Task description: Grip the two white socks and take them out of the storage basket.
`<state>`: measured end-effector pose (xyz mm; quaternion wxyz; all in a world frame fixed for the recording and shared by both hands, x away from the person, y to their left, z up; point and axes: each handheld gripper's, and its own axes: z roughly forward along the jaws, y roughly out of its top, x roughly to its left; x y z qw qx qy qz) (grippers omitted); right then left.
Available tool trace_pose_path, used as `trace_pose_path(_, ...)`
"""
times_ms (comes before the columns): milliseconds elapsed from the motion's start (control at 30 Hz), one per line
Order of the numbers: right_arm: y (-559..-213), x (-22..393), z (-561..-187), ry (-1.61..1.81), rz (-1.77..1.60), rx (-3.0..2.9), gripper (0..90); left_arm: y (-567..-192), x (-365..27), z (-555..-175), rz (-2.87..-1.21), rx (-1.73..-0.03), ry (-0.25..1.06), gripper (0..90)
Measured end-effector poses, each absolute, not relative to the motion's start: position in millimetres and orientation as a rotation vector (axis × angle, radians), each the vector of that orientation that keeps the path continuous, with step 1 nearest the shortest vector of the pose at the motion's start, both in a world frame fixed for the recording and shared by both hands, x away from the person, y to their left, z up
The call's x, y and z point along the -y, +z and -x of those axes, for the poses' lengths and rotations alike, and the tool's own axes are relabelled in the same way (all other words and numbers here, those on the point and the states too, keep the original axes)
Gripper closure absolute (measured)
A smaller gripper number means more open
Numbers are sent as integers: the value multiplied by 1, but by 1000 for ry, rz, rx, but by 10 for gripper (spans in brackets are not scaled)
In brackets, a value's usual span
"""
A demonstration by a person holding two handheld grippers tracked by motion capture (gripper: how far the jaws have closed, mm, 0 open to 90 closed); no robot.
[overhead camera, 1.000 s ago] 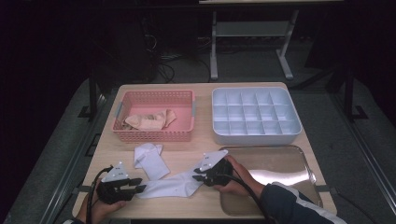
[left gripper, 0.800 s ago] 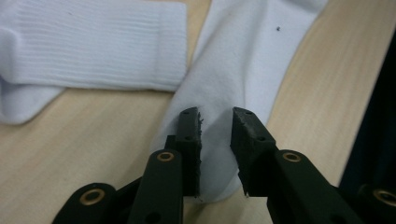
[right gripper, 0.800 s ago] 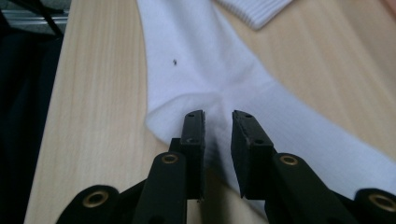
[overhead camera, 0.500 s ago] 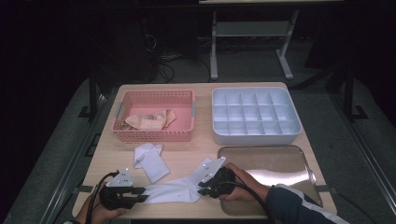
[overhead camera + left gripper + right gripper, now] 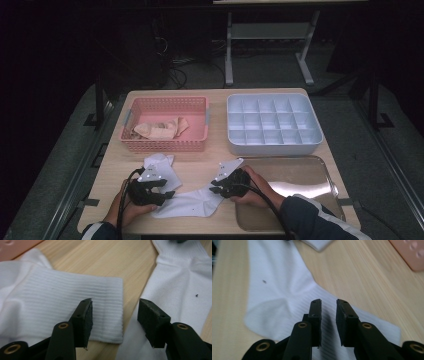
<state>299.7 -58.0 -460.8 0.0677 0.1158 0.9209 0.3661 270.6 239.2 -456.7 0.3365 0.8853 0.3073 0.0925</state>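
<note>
A white sock (image 5: 187, 204) lies flat near the table's front edge, between my two grippers. A second white sock (image 5: 161, 167) lies folded just behind it. My left gripper (image 5: 161, 193) is at the flat sock's left end. In the left gripper view its jaws (image 5: 116, 315) stand open and have just been opening, with nothing between them. They hover over the gap between the folded sock's ribbed cuff (image 5: 62, 302) and the flat sock (image 5: 180, 277). My right gripper (image 5: 216, 186) is over the flat sock's ribbed cuff (image 5: 372, 322). It (image 5: 329, 312) is open, with a narrow gap and nothing pinched.
A pink basket (image 5: 165, 146) holding beige socks stands at the back left. A white compartment tray (image 5: 272, 146) is at the back right. A shiny metal tray (image 5: 300, 175) lies at the front right, under the right forearm.
The left gripper has shifted away from the front edge, up and right toward the folded sock. The flat sock now lies slack on the table. The right gripper has hardly moved.
</note>
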Motion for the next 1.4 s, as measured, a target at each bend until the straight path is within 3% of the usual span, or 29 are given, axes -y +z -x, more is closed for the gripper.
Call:
trace_pose_path(100,-466,63,-306,1100,-399,-2765,737,-447,-239,-263,-2277,-762,253,440)
trace_pose_path(267,-465,71,-308,1067,-511,-2741,736,-446,-240,-248,-2308,-694,220,525)
trace_pose_path(500,-462,76,-311,998,-513,-2717,697,-453,-245,-245,-2387,-734,285,578)
trace_pose_path(633,-461,83,-316,970,-528,-2716,652,-450,-254,-243,-2349,-758,262,555)
trace_pose_path(767,-460,79,-312,1001,-468,-2739,646,-438,-261,-249,-2213,-842,351,411)
trace_pose_path(900,-463,61,-302,1028,-382,-2751,648,-446,-261,-263,-2253,-875,357,396)
trace_pose_path(1167,-460,52,-295,1102,-299,-2740,569,-460,-258,-278,-2296,-918,346,391)
trace_pose_path(1267,-457,52,-291,1135,-324,-2759,580,-460,-257,-278,-2291,-933,360,430)
trace_pose_path(1400,-464,52,-291,1099,-261,-2777,592,-459,-255,-278,-2291,-924,381,662)
